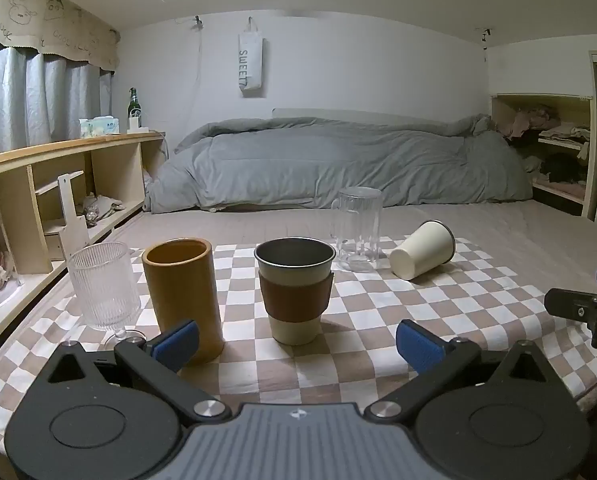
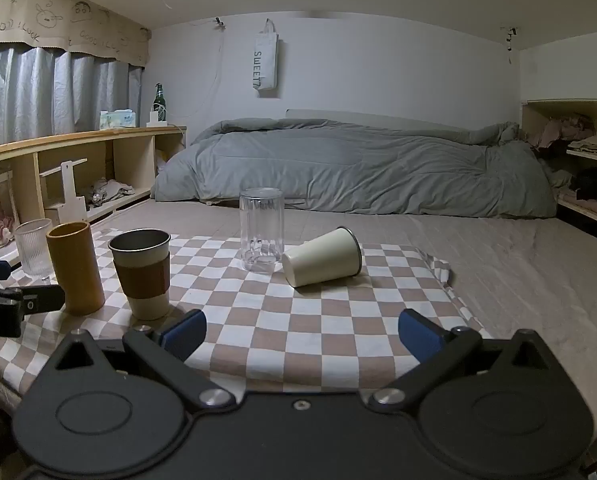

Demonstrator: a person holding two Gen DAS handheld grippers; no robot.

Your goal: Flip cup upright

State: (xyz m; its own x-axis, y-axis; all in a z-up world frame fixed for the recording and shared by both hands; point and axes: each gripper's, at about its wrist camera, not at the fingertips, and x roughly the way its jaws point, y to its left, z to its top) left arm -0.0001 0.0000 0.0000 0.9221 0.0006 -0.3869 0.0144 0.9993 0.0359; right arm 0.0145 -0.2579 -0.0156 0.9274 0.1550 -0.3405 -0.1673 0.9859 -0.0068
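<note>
A cream cup with a dark rim (image 1: 422,249) lies on its side on the checkered cloth (image 1: 438,304), its base toward me and its mouth pointing away to the right. It also shows in the right wrist view (image 2: 323,257). My left gripper (image 1: 297,345) is open and empty, low over the cloth's near edge, in front of the sleeved cup. My right gripper (image 2: 303,334) is open and empty, well short of the lying cup. The right gripper's side shows at the right edge of the left wrist view (image 1: 590,312).
Upright on the cloth stand a ribbed glass (image 1: 104,285), a tan bamboo cup (image 1: 182,296), a dark cup with a brown sleeve (image 1: 295,289) and a clear glass mug (image 1: 357,229) close to the left of the lying cup. A grey duvet (image 1: 338,160) lies behind; wooden shelves (image 1: 70,184) run along the left.
</note>
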